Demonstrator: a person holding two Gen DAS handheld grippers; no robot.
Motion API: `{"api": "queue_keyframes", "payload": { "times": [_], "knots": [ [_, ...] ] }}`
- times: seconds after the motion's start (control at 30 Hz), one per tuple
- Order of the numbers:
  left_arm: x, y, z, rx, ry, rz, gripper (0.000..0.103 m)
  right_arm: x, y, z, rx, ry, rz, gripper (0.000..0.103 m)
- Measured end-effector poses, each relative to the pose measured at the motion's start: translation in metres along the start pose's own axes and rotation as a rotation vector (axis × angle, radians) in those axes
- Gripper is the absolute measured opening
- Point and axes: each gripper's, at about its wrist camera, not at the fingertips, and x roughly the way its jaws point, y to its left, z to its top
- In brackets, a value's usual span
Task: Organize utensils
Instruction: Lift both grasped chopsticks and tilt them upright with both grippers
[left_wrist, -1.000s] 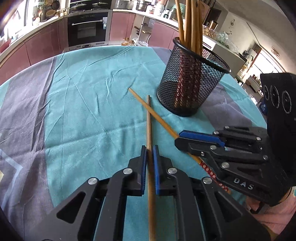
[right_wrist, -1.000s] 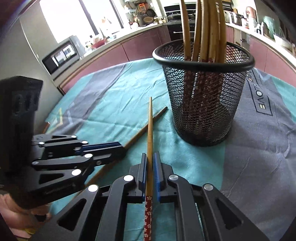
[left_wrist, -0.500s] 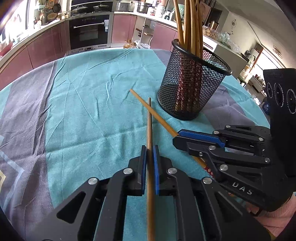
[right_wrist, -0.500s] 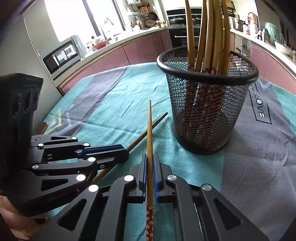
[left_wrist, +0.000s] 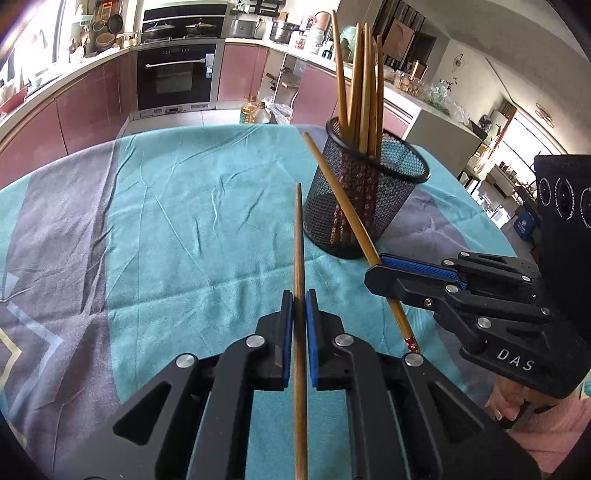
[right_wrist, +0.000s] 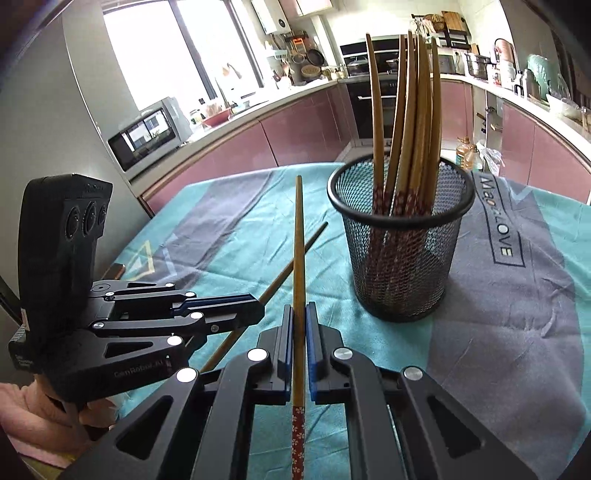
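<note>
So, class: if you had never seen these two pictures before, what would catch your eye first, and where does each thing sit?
First, the two black grippers: the left gripper and the right gripper each clamp one wooden chopstick, pointing forward above the teal tablecloth. Next, the black mesh cup standing on the cloth ahead of them, to the right, with a bundle of chopsticks standing in it.

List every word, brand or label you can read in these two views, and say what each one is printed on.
"DAS": white letters on the right gripper body, partly cut off by the view.
"LOVE": boxed print on the tablecloth; the letters before it read roughly "Mao", not clear.
"GenRobot.AI", faint: on the left gripper body.
Small white label on that gripper's rear edge: too small to read.
Oven panel markings: blurred.
</note>
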Motion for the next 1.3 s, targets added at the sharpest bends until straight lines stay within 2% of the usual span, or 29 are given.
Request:
{"api": "queue_keyframes", "payload": {
  "times": [0.53,0.97,1.3],
  "knots": [
    [-0.042,-0.01,0.011,0.014,-0.091,-0.065,0.008,-0.026,0.005,0.008,-0.011,-0.078,0.009,0.006],
    [-0.062,-0.015,0.013,0.025,-0.139,-0.117,0.008,-0.042,0.004,0.011,-0.009,-0.125,0.003,0.006],
    [-0.069,-0.02,0.017,0.033,-0.163,-0.123,0.008,-0.05,0.003,0.015,-0.011,-0.15,-0.002,0.006]
  ]
}}
